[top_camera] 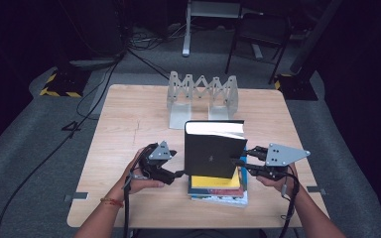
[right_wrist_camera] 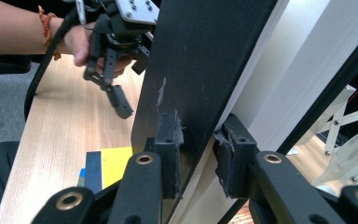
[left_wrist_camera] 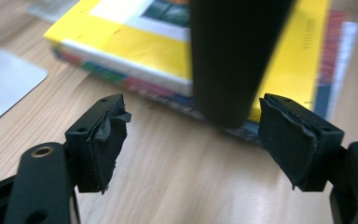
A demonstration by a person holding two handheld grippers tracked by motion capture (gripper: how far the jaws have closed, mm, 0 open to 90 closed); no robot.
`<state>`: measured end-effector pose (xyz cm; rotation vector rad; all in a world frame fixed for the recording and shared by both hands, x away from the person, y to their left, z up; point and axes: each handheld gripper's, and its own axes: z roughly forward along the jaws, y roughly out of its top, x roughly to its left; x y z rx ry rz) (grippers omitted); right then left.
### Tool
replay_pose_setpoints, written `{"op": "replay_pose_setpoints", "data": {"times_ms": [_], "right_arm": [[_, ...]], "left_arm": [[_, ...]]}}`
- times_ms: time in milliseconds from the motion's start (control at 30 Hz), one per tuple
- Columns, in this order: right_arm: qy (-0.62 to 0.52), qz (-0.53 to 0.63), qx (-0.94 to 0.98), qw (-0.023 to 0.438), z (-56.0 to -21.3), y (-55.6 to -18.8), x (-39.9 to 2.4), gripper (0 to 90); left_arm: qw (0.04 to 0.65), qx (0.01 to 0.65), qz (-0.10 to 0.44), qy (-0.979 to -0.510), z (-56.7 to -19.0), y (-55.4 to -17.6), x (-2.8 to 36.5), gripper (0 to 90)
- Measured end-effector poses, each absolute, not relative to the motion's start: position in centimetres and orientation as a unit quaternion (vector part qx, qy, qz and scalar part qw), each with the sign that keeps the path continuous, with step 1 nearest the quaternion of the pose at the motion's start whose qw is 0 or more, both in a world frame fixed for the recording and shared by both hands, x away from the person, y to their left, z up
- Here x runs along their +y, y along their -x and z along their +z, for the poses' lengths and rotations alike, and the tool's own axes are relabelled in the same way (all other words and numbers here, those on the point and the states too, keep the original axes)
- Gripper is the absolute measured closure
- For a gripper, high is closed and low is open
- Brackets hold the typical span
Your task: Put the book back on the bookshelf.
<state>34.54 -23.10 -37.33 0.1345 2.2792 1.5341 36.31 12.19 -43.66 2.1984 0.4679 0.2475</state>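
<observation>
High view, counter (top_camera: 129,119): a light wooden square top on grey carpet, carrying everything below.
Black book (top_camera: 213,148): a thick hardcover standing upright near the front middle of the counter, its bottom edge on the stack of books, white page edges showing along the top.
Folding rack (top_camera: 202,94): a pale grey accordion-style stand at the far edge of the counter, well apart from the black book and behind it.
Stack of books (top_camera: 218,187): lying flat under the black book, a yellow cover on top, with coloured spines below it in the left gripper view (left_wrist_camera: 135,51).
Right gripper (right_wrist_camera: 196,154): at the black book's right side; its fingers (right_wrist_camera: 168,140) are clamped on the front cover, one pad on the outer face and the other between the cover and the white pages.
Left gripper (left_wrist_camera: 193,135): low by the counter, just left of the black book; its fingers (left_wrist_camera: 105,135) stand wide apart with nothing pressed between them, the book's dark spine beyond the tips.
</observation>
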Motion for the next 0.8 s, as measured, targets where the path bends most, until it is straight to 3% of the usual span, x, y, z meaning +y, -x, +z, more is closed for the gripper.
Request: {"op": "replay_pose_setpoints", "data": {"times_ms": [233, 433, 600, 800], "right_arm": [[-0.049, 0.547, 0.813, 0.194, -37.4, -34.4, -23.1, 72.5], [-0.065, 0.556, 0.808, 0.184, -37.6, -34.4, -23.2, 72.7], [-0.084, 0.559, 0.805, 0.182, -37.6, -34.3, -23.2, 72.4], [-0.089, 0.542, 0.807, 0.217, -37.7, -33.6, -23.2, 69.3]], "left_arm": [[0.449, 0.176, 0.097, -0.87, -43.2, -36.3, 9.4, 23.2], [0.488, 0.183, 0.084, -0.849, -42.3, -36.8, 8.5, 31.7], [0.491, 0.184, 0.078, -0.848, -42.0, -37.0, 8.1, 31.0], [0.498, 0.165, 0.08, -0.848, -41.7, -36.8, 8.1, 34.1]]}}
